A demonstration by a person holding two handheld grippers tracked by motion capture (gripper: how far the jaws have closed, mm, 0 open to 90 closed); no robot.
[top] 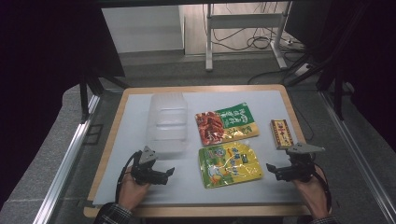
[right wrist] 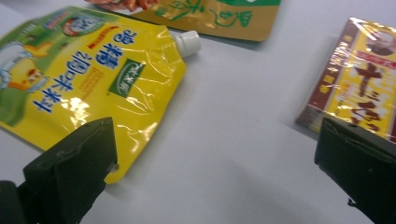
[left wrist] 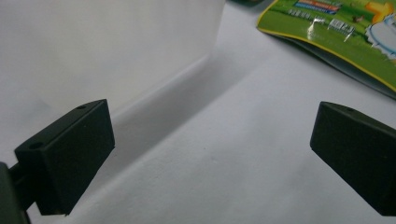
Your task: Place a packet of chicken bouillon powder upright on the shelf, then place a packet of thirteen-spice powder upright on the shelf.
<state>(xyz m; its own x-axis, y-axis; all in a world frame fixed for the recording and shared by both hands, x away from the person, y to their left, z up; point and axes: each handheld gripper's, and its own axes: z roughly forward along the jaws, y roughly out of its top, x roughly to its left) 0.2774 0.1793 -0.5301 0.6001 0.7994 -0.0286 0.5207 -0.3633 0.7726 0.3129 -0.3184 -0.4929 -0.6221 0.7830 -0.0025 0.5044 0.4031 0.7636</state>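
White table mat (top: 140,121) spread wide, and on it the clear plastic container (top: 167,122) sits at the left, light but stiff, slick-walled, best pinched at a rim. Beside it the green-and-red pouch (top: 227,123), then the yellow spouted pouch (top: 229,163) at centre front: soft, floppy, glossy, so I'd take it by a flat edge seam. Small red-and-yellow box (top: 281,133) at right. Left gripper (top: 163,174) gapes empty by the container; right gripper (top: 274,170) spread wide, nothing held
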